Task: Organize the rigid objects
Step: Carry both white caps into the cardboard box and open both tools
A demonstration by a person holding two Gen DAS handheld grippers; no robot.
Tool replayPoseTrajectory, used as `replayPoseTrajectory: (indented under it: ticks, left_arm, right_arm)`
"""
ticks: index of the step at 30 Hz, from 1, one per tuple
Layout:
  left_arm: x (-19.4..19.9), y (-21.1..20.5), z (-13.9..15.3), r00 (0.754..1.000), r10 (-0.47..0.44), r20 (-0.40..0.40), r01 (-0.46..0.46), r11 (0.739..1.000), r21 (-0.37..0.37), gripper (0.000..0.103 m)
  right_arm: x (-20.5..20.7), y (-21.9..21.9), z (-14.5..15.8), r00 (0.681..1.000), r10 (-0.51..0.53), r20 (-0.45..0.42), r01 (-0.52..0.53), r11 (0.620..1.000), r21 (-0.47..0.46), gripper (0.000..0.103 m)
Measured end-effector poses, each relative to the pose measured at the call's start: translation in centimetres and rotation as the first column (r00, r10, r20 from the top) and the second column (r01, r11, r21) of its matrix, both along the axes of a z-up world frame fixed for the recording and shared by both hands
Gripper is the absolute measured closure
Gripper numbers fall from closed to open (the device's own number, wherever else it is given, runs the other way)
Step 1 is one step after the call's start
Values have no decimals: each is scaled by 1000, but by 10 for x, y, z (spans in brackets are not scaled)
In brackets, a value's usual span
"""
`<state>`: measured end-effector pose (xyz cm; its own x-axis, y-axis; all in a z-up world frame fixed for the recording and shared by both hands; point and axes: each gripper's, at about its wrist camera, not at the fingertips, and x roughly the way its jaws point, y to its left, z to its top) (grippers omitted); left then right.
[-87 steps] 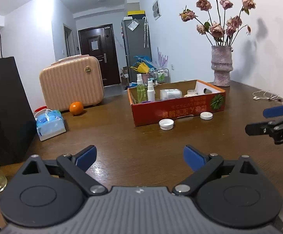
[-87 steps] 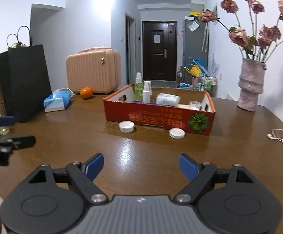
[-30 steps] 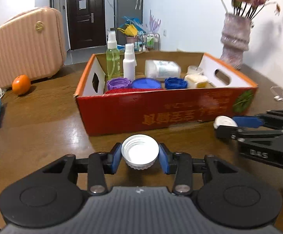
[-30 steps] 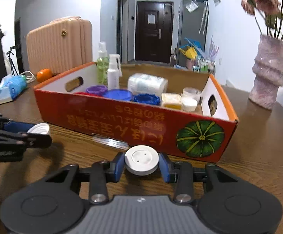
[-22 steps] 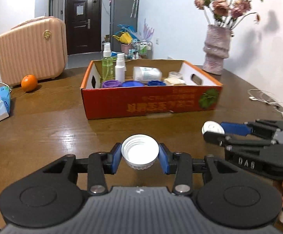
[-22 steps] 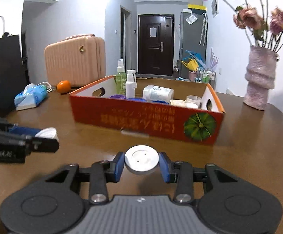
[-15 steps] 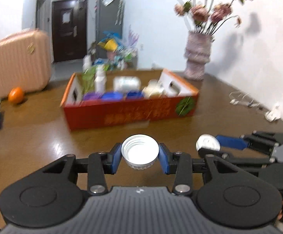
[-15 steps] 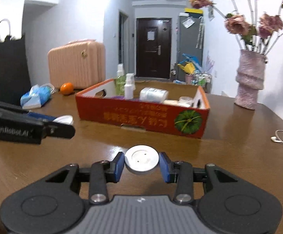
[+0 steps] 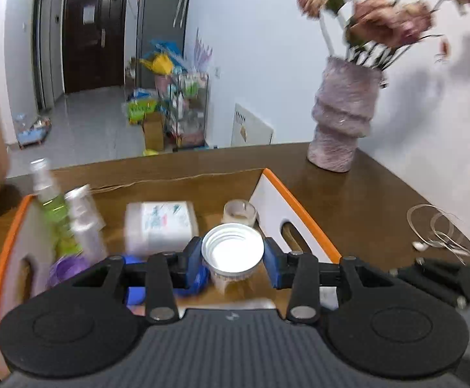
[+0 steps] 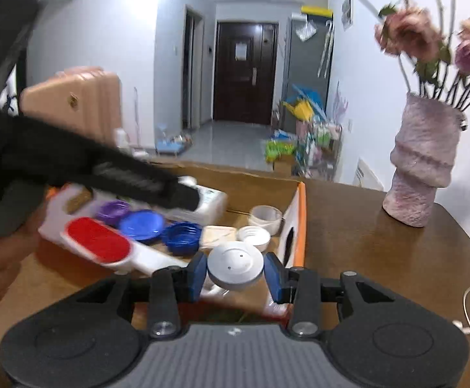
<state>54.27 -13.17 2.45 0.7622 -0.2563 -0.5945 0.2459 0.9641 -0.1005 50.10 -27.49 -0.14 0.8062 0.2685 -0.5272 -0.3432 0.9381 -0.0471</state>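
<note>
As both hands tilt downward over the orange-rimmed cardboard box (image 9: pixel 302 213) | left tongs (image 9: pixel 232 258) pinch an upturned white threaded cap (image 9: pixel 232 248) | right tongs (image 10: pixel 235 273) pinch a flat white round lid (image 10: pixel 235 266) above its near right corner

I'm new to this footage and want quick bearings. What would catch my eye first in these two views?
Each claw grips a white lid: the left claw holds an open-side-up white cap, and the right claw holds a flat white lid. Both hang over the orange-rimmed cardboard box of bottles and coloured lids. At the table's far right corner stands a pink vase of dried flowers.
</note>
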Motion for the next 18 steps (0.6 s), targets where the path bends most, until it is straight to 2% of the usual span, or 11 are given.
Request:
replayPoseTrajectory:
  ticks: [3, 5, 7, 10, 12, 18]
  left_arm:
    - [52, -10, -13, 998, -16, -69, 16, 1000, -3, 62]
    - [76, -14, -22, 994, 3, -109, -1, 1000, 16, 62]
    - [92, -19, -29, 993, 0, -118, 3, 1000, 25, 61]
    - [100, -18, -42, 989, 11, -149, -5, 999, 39, 61]
    - [101, -13, -43, 987, 15, -161, -12, 1000, 21, 59]
    - [80, 3, -15, 994, 46, -100, -44, 999, 26, 57]
  right_arm:
    - [30, 6, -9, 1000, 11, -24, -11, 999, -37, 65]
    - [45, 8, -16, 999, 2, -34, -4, 998, -55, 65]
    - [50, 9, -21, 1000, -4, -23, 3, 997, -72, 65]
    - [52, 2, -18, 1000, -6, -17, 6, 1000, -30, 65]
    - [49, -4, -10, 1000, -25, 6, 25, 1000, -4, 64]
    - [29, -20, 24, 995, -70, 71, 67, 997, 46, 63]
